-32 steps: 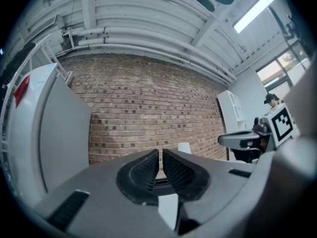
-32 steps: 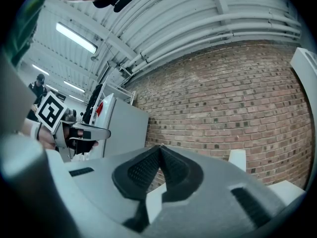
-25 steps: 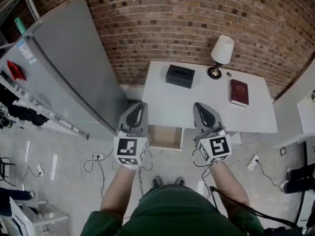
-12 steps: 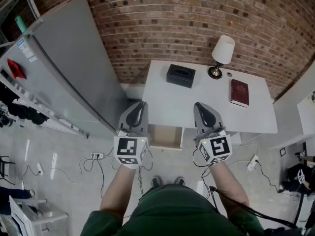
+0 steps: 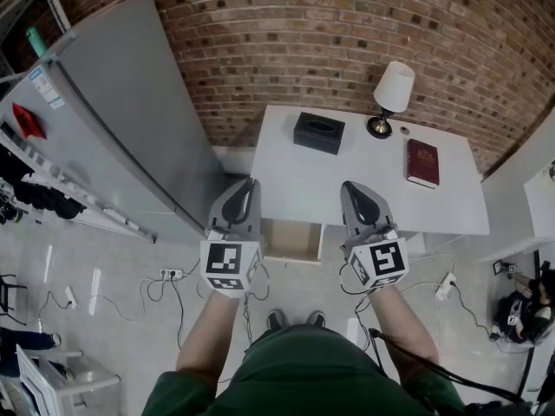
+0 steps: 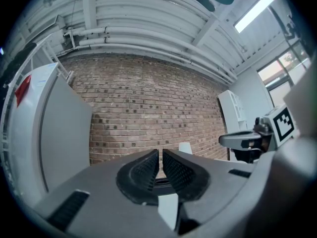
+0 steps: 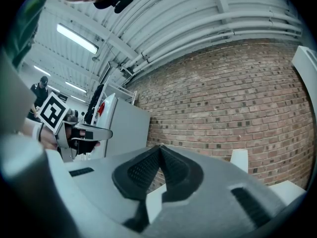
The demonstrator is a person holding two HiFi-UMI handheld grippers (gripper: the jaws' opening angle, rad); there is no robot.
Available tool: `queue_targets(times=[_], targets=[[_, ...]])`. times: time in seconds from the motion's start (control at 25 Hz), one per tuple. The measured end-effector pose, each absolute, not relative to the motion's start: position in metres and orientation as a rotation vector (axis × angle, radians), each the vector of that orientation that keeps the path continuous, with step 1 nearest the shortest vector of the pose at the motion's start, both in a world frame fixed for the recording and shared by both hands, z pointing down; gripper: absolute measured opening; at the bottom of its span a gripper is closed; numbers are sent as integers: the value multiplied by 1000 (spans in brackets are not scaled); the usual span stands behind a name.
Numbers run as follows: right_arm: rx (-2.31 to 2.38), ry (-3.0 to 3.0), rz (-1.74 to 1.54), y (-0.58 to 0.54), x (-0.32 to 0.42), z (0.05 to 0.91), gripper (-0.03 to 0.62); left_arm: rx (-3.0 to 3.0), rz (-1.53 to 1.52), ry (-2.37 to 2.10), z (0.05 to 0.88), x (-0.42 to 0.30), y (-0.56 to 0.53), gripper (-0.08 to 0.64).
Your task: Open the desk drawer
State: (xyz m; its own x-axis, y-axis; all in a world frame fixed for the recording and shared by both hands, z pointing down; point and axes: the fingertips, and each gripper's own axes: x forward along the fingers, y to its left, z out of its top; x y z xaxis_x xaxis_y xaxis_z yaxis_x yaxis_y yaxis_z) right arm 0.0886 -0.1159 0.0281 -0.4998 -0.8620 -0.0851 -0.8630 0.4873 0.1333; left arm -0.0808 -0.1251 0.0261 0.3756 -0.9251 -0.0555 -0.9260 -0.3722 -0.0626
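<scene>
The drawer already stands pulled out under the white table's front edge, between the left gripper and right gripper, both closed and empty, so the task looks done.

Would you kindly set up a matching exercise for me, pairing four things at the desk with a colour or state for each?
Things:
1. lamp
2. book
3. box
4. drawer

Colour or state:
A. pulled open
B. black
C. white shade
D. dark red, lying flat

Pairs: 1-C, 2-D, 3-B, 4-A
</scene>
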Motion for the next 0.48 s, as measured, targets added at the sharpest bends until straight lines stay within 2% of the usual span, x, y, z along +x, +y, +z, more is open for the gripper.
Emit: queue_targets(times=[0.48], targets=[[-1569,2700,245,-117,90,28,0,-2536,8,1713,27,-80,-126,25]])
